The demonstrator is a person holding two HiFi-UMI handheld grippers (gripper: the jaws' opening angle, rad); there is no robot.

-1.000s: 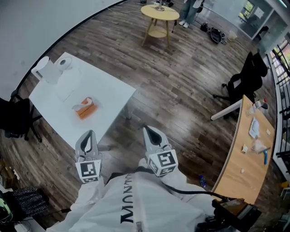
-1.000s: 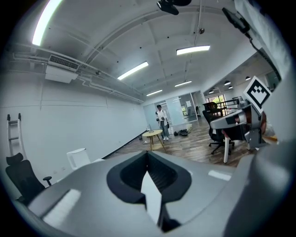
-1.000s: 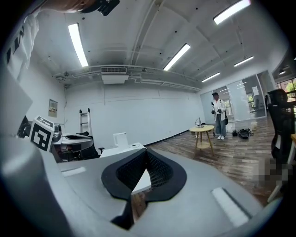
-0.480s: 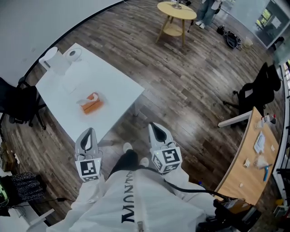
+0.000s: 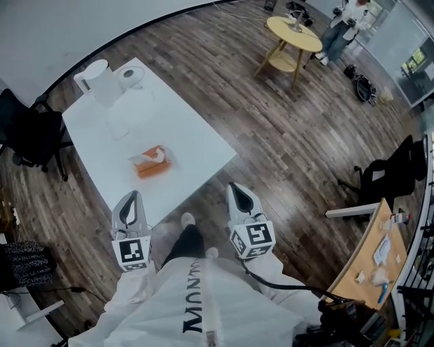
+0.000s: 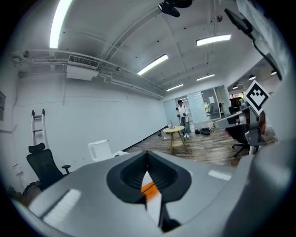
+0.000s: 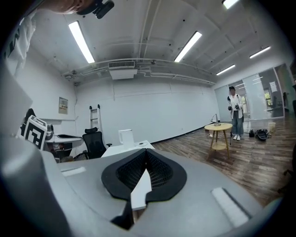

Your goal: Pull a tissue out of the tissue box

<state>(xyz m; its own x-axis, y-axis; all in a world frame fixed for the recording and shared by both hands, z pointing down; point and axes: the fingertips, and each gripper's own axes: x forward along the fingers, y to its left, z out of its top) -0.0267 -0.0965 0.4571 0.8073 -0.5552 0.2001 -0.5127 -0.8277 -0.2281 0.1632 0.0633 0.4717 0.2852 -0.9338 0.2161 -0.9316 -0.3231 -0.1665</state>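
An orange tissue box (image 5: 152, 163) with a white tissue sticking up from its slot lies on the white table (image 5: 190, 129), near that table's front edge. My left gripper (image 5: 131, 198) hangs just short of the table edge, its tip pointing toward the box. It is shut and holds nothing. My right gripper (image 5: 237, 190) is over the wooden floor to the right of the table's corner, also shut and empty. In the left gripper view a sliver of the orange box (image 6: 149, 188) shows through the slit below the closed jaws of the left gripper (image 6: 148, 159). The right gripper (image 7: 146, 159) looks past the table.
A white jug (image 5: 96, 75) and a paper roll (image 5: 134, 75) stand at the table's far end. A black chair (image 5: 27, 135) is at its left. Farther off are a round yellow table (image 5: 293, 35), a standing person (image 5: 342, 20), a black office chair (image 5: 390, 177) and a wooden desk (image 5: 369, 261).
The table and tissue box have come closer and slid right in the head view as the person steps toward them. Both grippers have stayed shut in front of the body.
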